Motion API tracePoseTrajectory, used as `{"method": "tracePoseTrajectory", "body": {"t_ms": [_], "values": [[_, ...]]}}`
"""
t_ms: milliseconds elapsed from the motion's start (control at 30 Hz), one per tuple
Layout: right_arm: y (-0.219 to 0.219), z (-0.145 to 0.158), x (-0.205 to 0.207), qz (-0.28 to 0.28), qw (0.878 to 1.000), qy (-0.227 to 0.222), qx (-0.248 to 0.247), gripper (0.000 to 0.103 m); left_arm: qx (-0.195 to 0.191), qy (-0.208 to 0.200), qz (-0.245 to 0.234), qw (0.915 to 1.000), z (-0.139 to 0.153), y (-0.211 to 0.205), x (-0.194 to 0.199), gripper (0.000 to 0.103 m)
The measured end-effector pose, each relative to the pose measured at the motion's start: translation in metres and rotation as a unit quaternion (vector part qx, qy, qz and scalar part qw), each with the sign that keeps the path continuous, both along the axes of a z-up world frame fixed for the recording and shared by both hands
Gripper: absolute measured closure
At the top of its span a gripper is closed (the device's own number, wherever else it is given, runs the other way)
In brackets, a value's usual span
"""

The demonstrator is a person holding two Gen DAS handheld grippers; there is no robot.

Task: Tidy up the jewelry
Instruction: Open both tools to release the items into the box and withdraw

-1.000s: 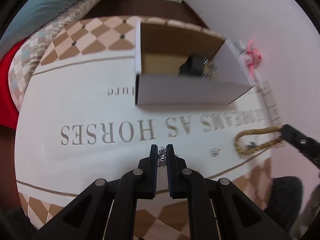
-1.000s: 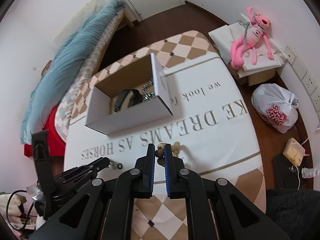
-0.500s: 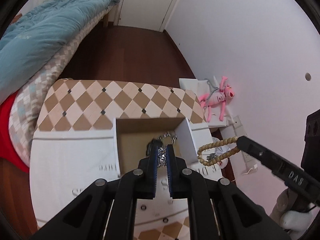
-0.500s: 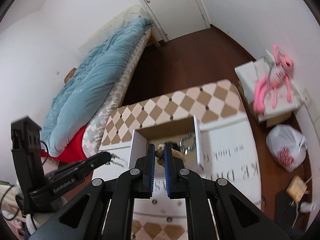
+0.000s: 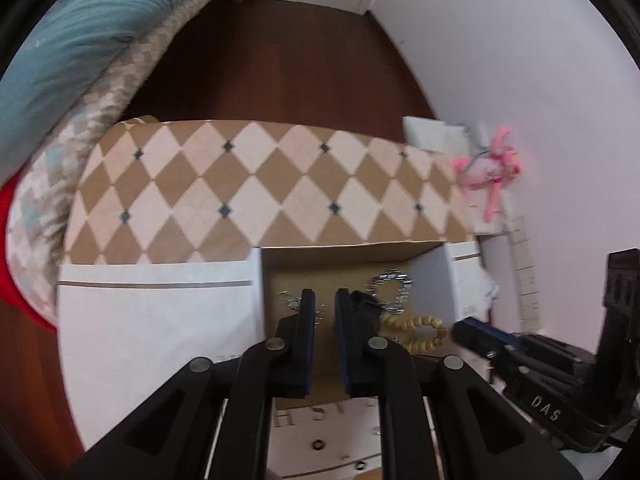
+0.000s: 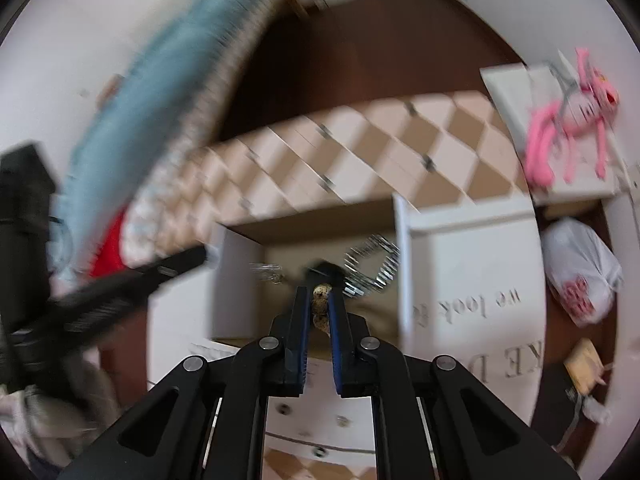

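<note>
An open cardboard box [image 5: 428, 268] [image 6: 402, 264] stands on the table. In it lie a silver link bracelet [image 5: 394, 284] [image 6: 374, 264], a black item [image 5: 366, 304] and a small silver chain [image 5: 290, 300] [image 6: 266, 270]. My left gripper [image 5: 323, 300] hangs over the box with its jaws slightly apart and nothing between them. My right gripper [image 6: 319, 300] is shut on a wooden bead bracelet [image 6: 321, 300] over the box; in the left wrist view the beads [image 5: 418, 334] hang from its tip [image 5: 466, 334].
The table has a checkered cloth [image 5: 248, 188] with lettering [image 6: 480, 304]. Small rings [image 5: 318, 445] lie on the near table. A bed with a blue duvet [image 5: 80, 36] is at the left. A pink plush toy [image 6: 568, 136] and a white plastic bag [image 6: 580, 272] are at the right.
Both grippers have dropped lower over the box. My left gripper has opened and the silver chain it held now lies in the box. The right still holds the beads.
</note>
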State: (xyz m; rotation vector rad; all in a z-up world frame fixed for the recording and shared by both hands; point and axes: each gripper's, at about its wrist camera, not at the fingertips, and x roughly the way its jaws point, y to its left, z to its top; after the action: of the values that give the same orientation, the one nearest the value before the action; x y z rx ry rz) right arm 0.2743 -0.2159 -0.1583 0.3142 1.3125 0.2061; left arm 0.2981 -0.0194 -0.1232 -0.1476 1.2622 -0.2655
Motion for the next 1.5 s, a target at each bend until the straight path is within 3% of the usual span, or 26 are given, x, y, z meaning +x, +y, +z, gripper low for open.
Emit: {"method": "tracePoseTrajectory", "body": {"t_ms": [33,67,100,133,200,267,333,400,433,667,933,1233,1500], "values": [[-0.001,-0.001,-0.001,0.001,1.000,-0.001,-0.009,0.088,0.007,-0.002,0.000,1.0000,-0.001,0.000,-0.001,0.065],[-0.003,0.000,-0.002,0.001,1.000,-0.007,-0.020,0.071,0.015,-0.006,0.004,0.9999,-0.001,0.000,-0.002,0.051],[-0.004,0.003,-0.004,0.001,1.000,-0.013,-0.027,0.051,0.027,-0.011,0.010,0.9995,-0.002,0.001,-0.003,0.030],[-0.004,0.006,-0.006,0.003,0.999,-0.020,-0.039,0.045,0.039,-0.023,0.014,0.9989,-0.001,0.003,-0.006,0.028],[-0.004,0.012,-0.009,0.007,0.997,-0.034,-0.066,0.043,0.060,-0.039,0.019,0.9972,0.000,0.005,-0.012,0.026],[-0.002,0.013,-0.012,0.011,0.994,-0.039,-0.098,0.043,0.084,-0.046,0.027,0.9951,-0.003,0.007,-0.017,0.014],[0.002,0.010,-0.014,0.013,0.990,-0.041,-0.137,0.030,0.096,-0.056,0.031,0.9933,-0.007,0.010,-0.026,0.002],[0.005,0.006,-0.017,0.015,0.985,-0.043,-0.168,0.004,0.113,-0.059,0.033,0.9912,-0.013,0.011,-0.034,0.002],[0.005,0.003,-0.018,0.014,0.983,-0.044,-0.178,0.003,0.120,-0.058,0.034,0.9905,-0.016,0.012,-0.038,0.002],[0.004,-0.017,-0.030,0.005,0.976,-0.040,-0.213,0.000,0.118,-0.036,0.041,0.9915,-0.040,0.011,-0.055,0.001],[0.003,-0.012,-0.041,-0.010,0.978,-0.052,-0.202,0.000,0.121,-0.045,0.047,0.9906,-0.035,0.006,-0.071,0.001],[0.004,0.033,-0.073,-0.024,0.972,-0.109,-0.206,0.000,0.125,-0.088,0.077,0.9853,0.005,0.010,-0.104,0.001],[0.001,0.079,-0.112,-0.043,0.968,-0.154,-0.196,0.000,0.116,-0.126,0.076,0.9823,0.045,0.007,-0.140,0.001]]}}
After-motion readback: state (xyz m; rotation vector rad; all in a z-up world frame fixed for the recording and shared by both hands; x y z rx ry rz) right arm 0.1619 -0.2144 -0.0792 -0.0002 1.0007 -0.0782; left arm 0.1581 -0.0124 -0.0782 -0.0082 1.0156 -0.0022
